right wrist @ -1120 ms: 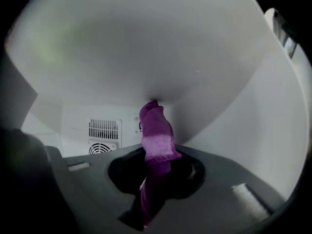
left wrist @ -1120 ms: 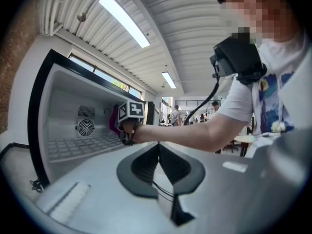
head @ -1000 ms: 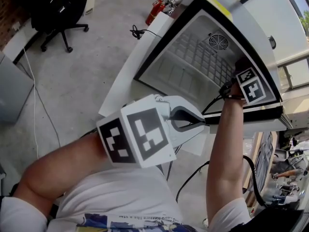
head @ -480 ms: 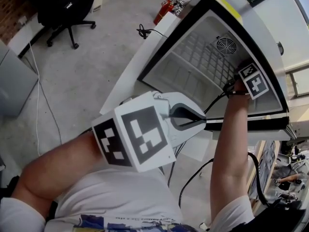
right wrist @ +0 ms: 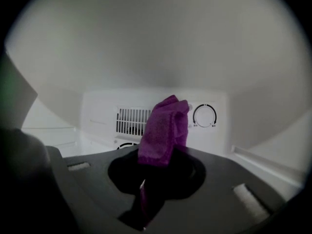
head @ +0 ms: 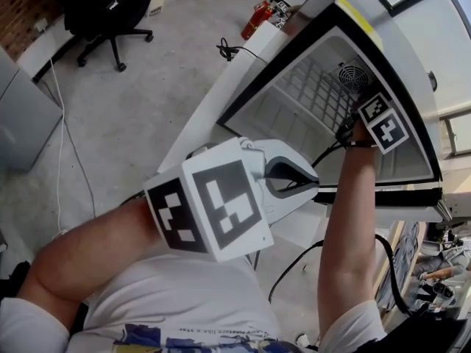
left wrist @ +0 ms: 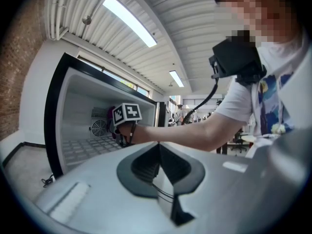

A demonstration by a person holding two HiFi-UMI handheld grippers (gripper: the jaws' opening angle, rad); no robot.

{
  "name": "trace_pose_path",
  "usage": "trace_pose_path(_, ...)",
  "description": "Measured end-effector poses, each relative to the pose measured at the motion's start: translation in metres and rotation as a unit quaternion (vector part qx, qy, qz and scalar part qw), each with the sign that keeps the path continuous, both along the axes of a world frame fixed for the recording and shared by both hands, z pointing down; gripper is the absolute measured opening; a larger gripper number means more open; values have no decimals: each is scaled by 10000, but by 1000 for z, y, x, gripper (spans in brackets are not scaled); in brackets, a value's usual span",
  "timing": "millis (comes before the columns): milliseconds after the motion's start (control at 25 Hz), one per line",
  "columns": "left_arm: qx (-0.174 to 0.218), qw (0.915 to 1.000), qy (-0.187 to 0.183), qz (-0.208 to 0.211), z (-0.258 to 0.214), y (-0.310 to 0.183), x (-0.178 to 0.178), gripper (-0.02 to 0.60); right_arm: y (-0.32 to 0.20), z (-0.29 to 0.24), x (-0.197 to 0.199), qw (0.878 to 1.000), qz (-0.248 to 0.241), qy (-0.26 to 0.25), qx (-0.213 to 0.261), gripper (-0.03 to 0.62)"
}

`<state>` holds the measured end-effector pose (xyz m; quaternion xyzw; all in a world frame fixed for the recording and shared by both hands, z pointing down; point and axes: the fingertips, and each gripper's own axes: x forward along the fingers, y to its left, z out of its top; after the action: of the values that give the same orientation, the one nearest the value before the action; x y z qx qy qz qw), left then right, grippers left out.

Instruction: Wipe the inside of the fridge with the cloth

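Cloth is out of sight in the head view, hidden beyond the right gripper, whose marker cube sits inside the open fridge. Compared with a second ago, the cube stands nearer the round fan on the back wall, so the arm has pushed deeper in. The left gripper hangs in front of the chest, outside the fridge, much as before.

Left gripper view: its jaws are closed on nothing. Beyond them the right gripper is well inside the fridge, close beside the fan and over the grid shelf.

Right gripper view: the jaws are clamped on the cloth, a purple fold that stands up from between them. Straight ahead is the back panel with a vent grille and a dial. The cloth looks near that panel, but I cannot tell whether it touches.

As I judge it, the move inward brings the cloth to the back wall, so wiping there is about to begin or has barely begun. Nothing shows how much of the other walls is done.
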<state>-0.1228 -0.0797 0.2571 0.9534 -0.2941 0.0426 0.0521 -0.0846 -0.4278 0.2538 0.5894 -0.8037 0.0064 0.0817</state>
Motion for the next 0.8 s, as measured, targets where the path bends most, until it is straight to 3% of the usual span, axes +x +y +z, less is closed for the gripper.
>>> trace_pose_path(320,-47,10000,13,45,-3,8,-7,6,13,-2,-14,9999,-149,70,35,57)
trace_pose_path(800,-141,9999,-30,34,-7,8,-3,8,25,9,-69,9937,-1096,154,-179,57)
